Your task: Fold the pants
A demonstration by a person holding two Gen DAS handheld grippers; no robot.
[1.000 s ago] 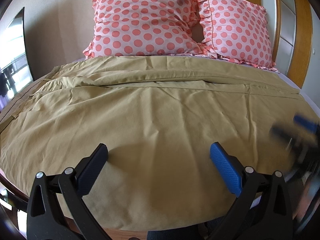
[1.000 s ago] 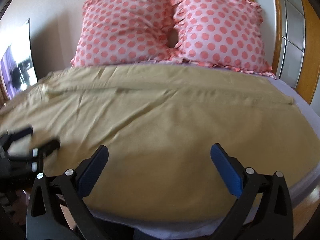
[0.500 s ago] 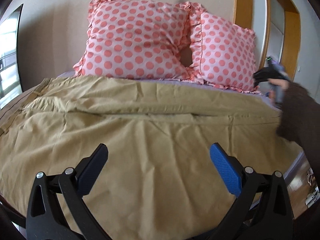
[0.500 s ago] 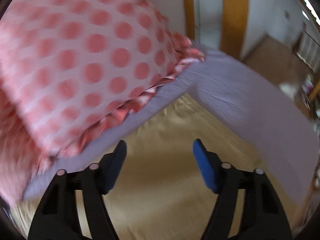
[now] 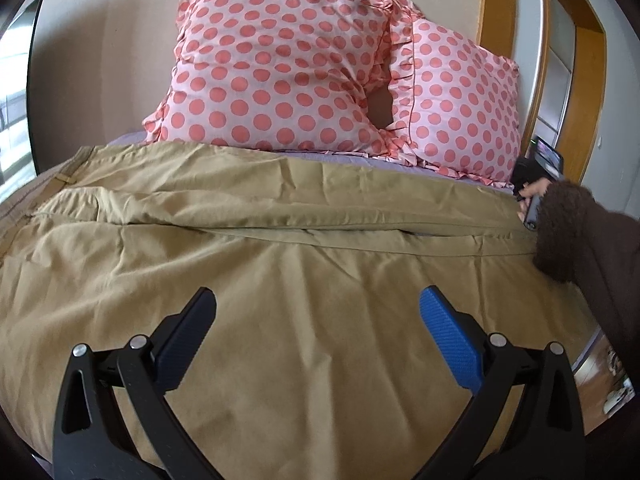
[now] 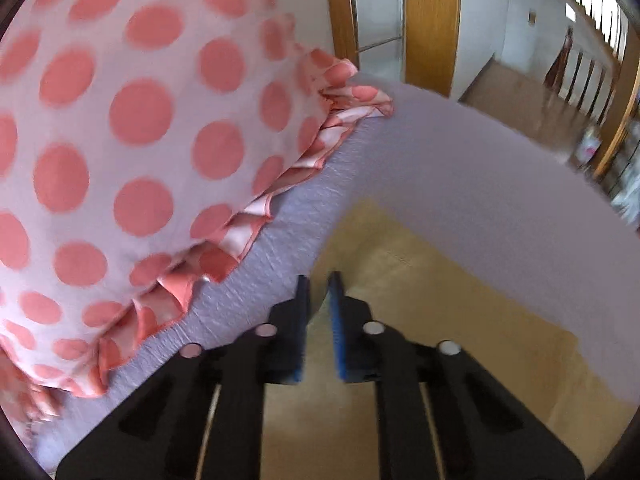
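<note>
Tan pants (image 5: 280, 264) lie spread flat across the bed, waistband at the left, leg hems at the right. My left gripper (image 5: 318, 314) is open and empty, hovering over the near leg. My right gripper (image 6: 319, 286) has its jaws nearly closed over the far hem corner of the pants (image 6: 420, 280), pinching the fabric edge. In the left wrist view the right gripper's body (image 5: 536, 176) and the brown sleeve (image 5: 592, 248) holding it sit at the far right hem.
Two pink polka-dot pillows (image 5: 280, 68) (image 6: 120, 128) lean against the wall at the bed's head. The lilac bed sheet (image 6: 460, 152) shows beyond the hem. A wooden door frame (image 6: 430, 20) and floor lie past the bed's right edge.
My right gripper went from open over the hem corner to nearly shut on it. The left gripper moved slightly closer over the pants and stayed open.
</note>
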